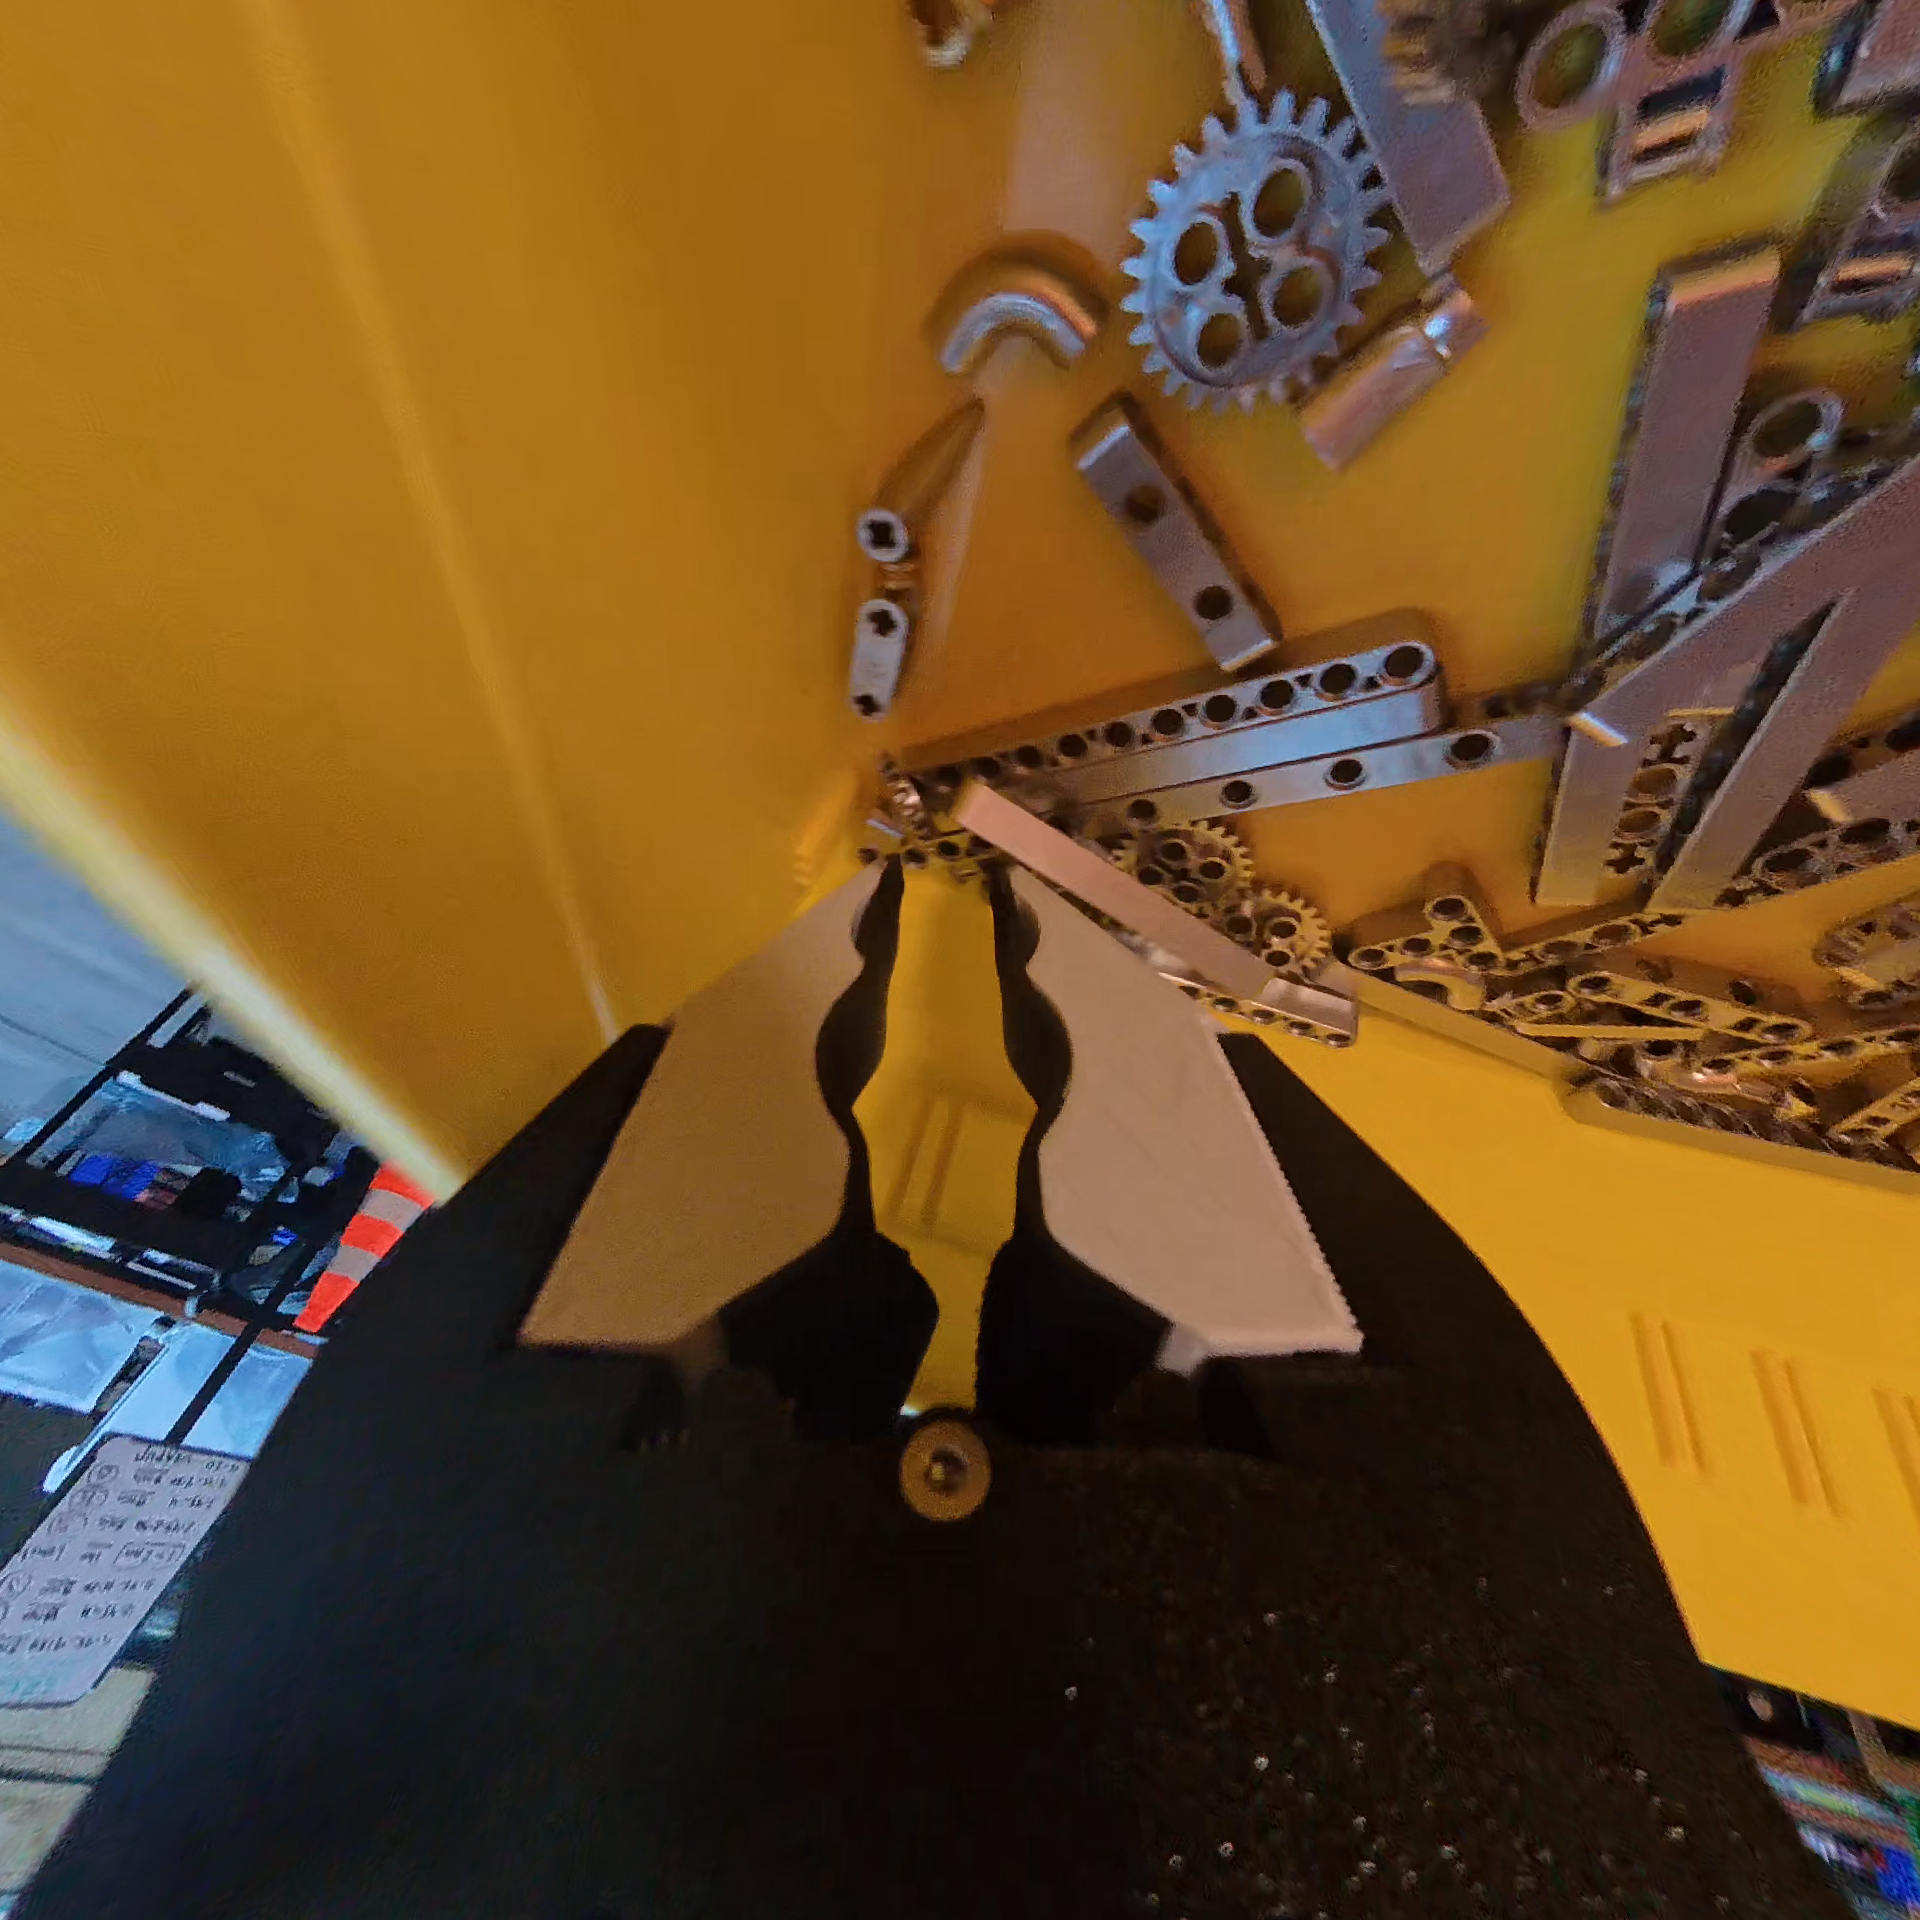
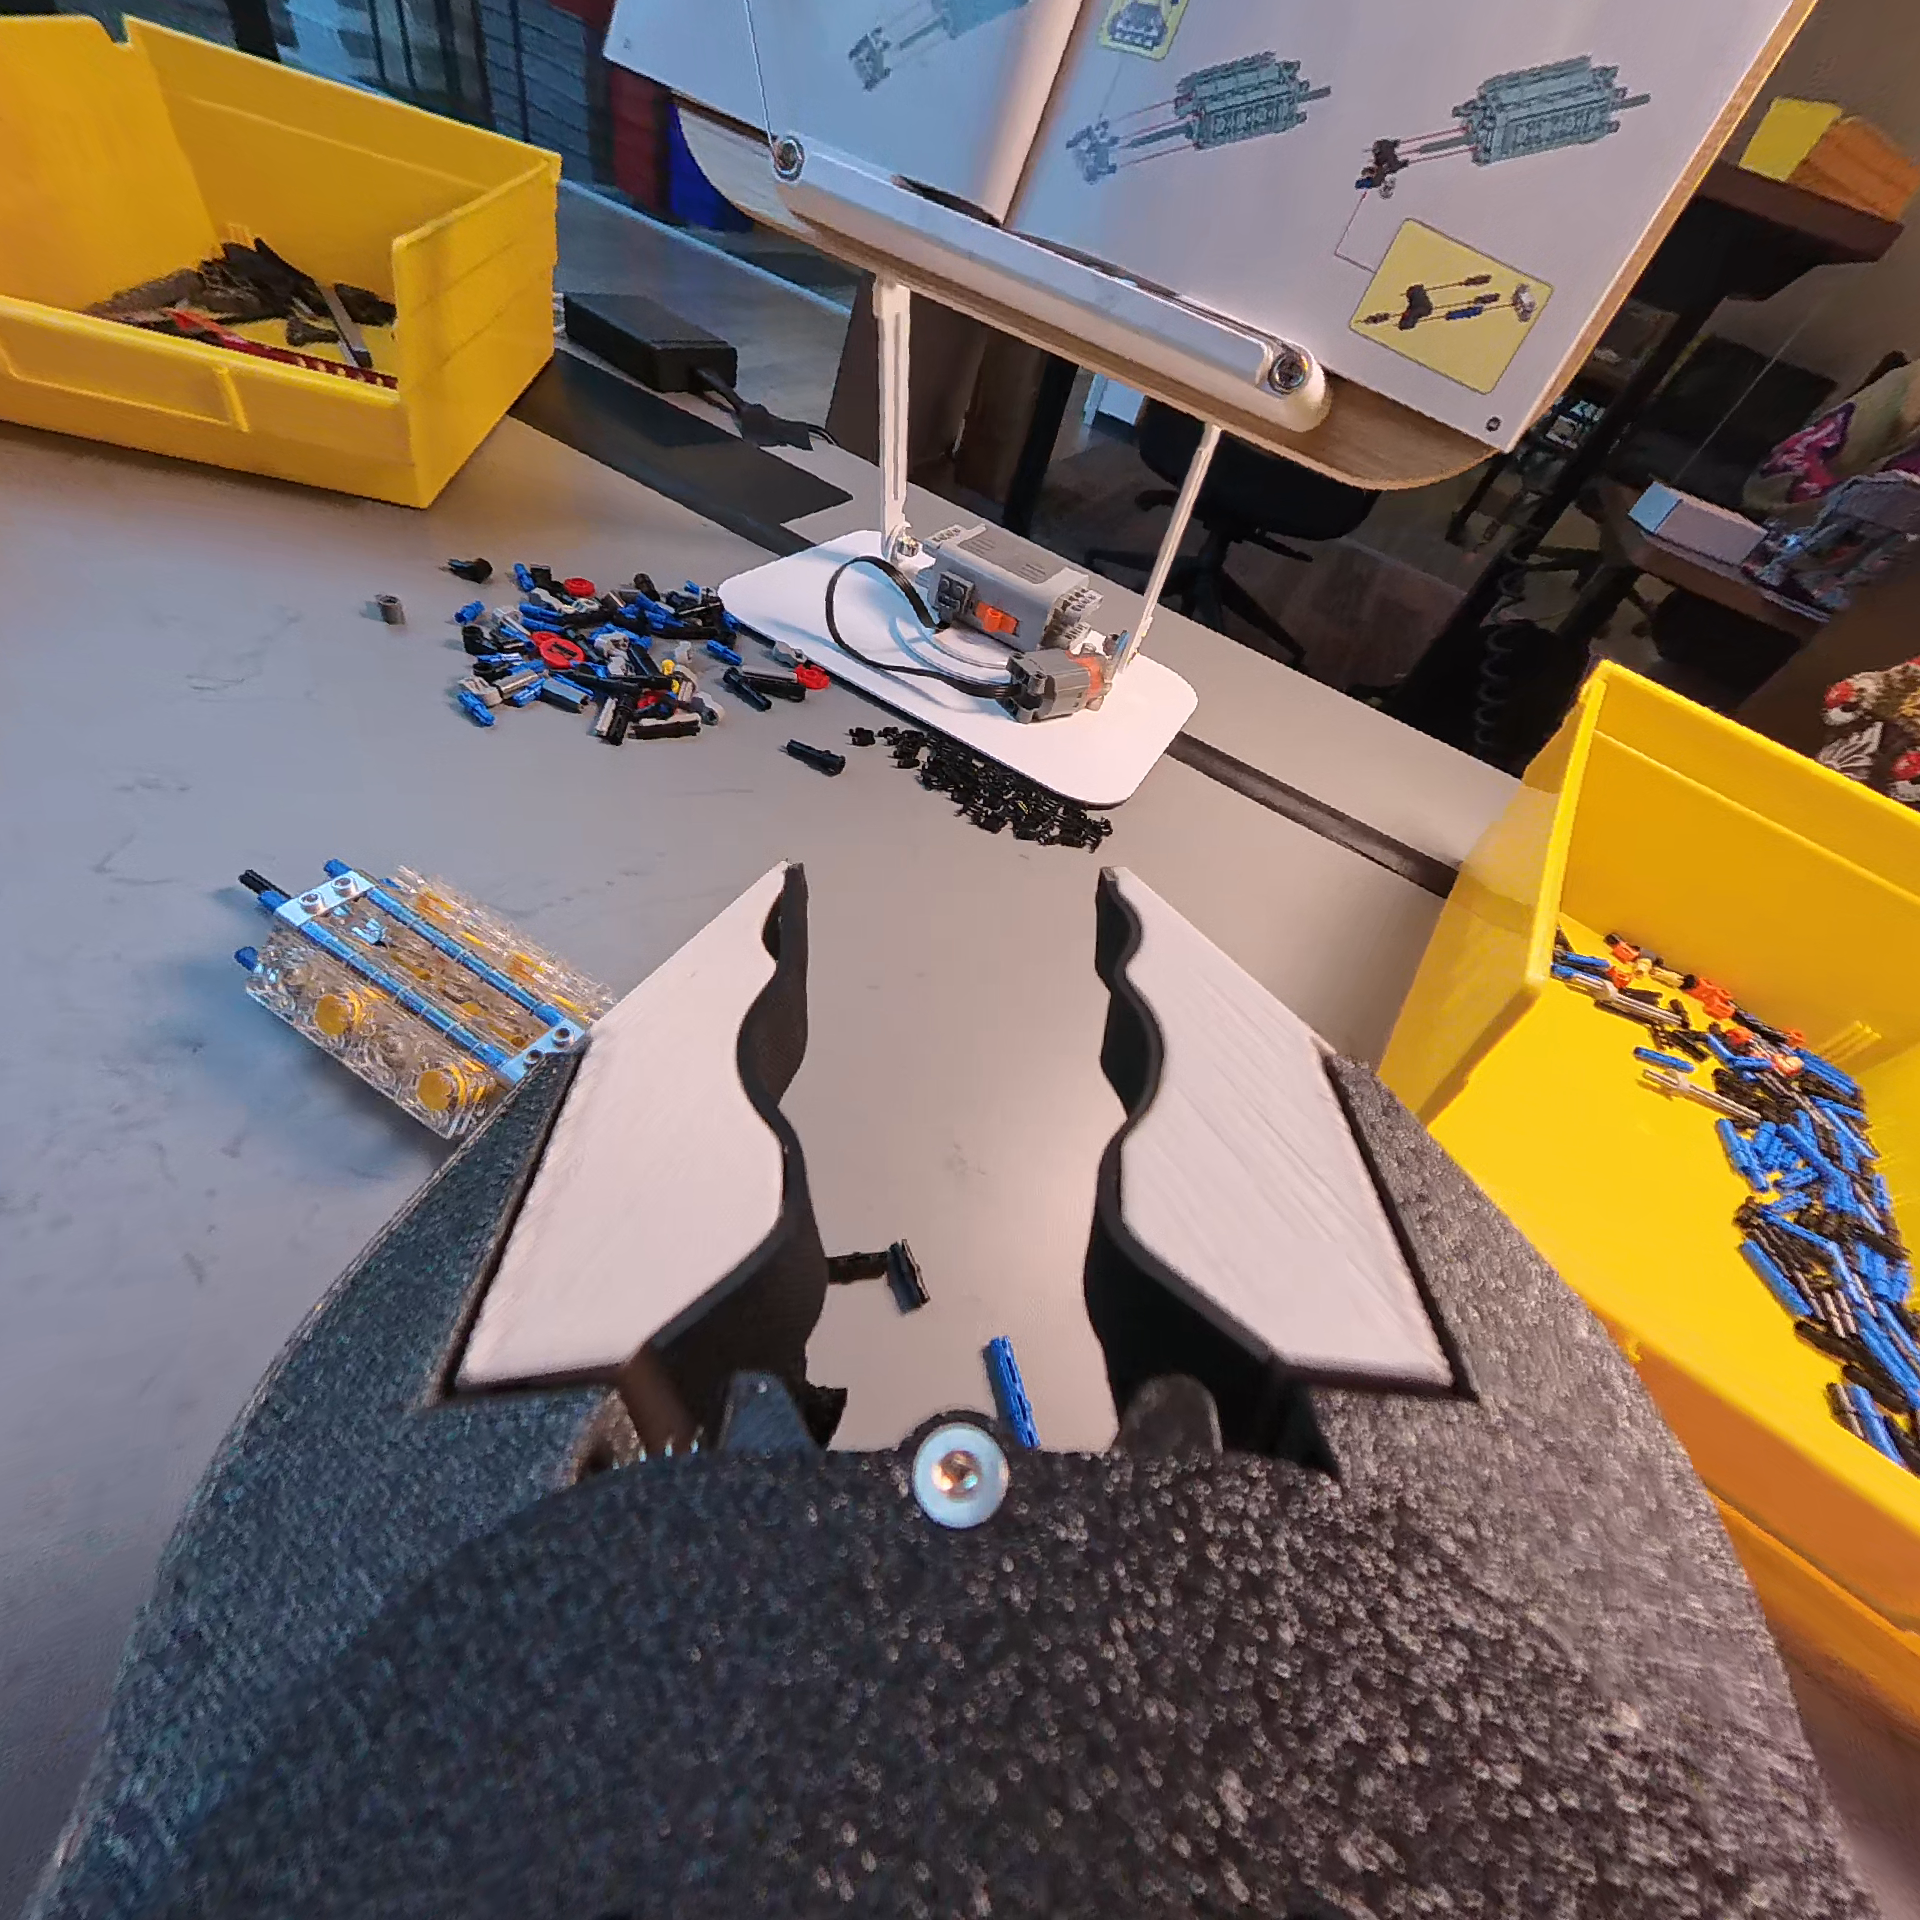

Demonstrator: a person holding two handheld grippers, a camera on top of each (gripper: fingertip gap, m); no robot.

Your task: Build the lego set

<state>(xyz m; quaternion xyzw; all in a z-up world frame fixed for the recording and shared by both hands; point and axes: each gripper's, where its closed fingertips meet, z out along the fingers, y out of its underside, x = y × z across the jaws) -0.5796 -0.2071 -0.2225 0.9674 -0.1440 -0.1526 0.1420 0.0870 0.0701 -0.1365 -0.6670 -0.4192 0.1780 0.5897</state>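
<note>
Left gripper: the left gripper [image 1: 940, 873] reaches into a yellow bin [image 1: 416, 520], its jaws drawn nearly together with a narrow gap; the tips sit at the end of a grey holed beam [image 1: 1174, 717] in the bin's corner. Whether they pinch that beam end I cannot tell, as the spot is small and cluttered.
Bin contents: grey building parts lie in a heap: a large gear [image 1: 1252, 249] towards the top, a short beam [image 1: 1169, 530] below it, a flat grey bar [image 1: 1143, 914] just right of the tips, small gears [image 1: 1216, 883] under that bar, and more beams piled to the right.
Right gripper: the right gripper [image 2: 951, 883] hangs above the grey surface [image 2: 156, 1299] with its jaws wide apart and nothing between them.
Near the right gripper: a clear block assembly [image 2: 416, 997] with blue axles and yellow discs lies just left of the left finger; a black pin [image 2: 906, 1273] and a blue pin [image 2: 1010, 1392] lie on the surface between the fingers' bases.
Further off: a scatter of mixed small parts [image 2: 603, 655], a heap of black pins [image 2: 997, 784], and a white stand base [image 2: 1101, 748] carrying grey motor units [image 2: 1008, 592] with a cable.
Above: an instruction sheet [image 2: 1351, 156] is propped on the stand.
Other bins: a yellow bin [image 2: 1642, 935] at right holds blue and black pins [image 2: 1808, 1164]; another bin [image 2: 312, 260] at far left holds dark parts.
</note>
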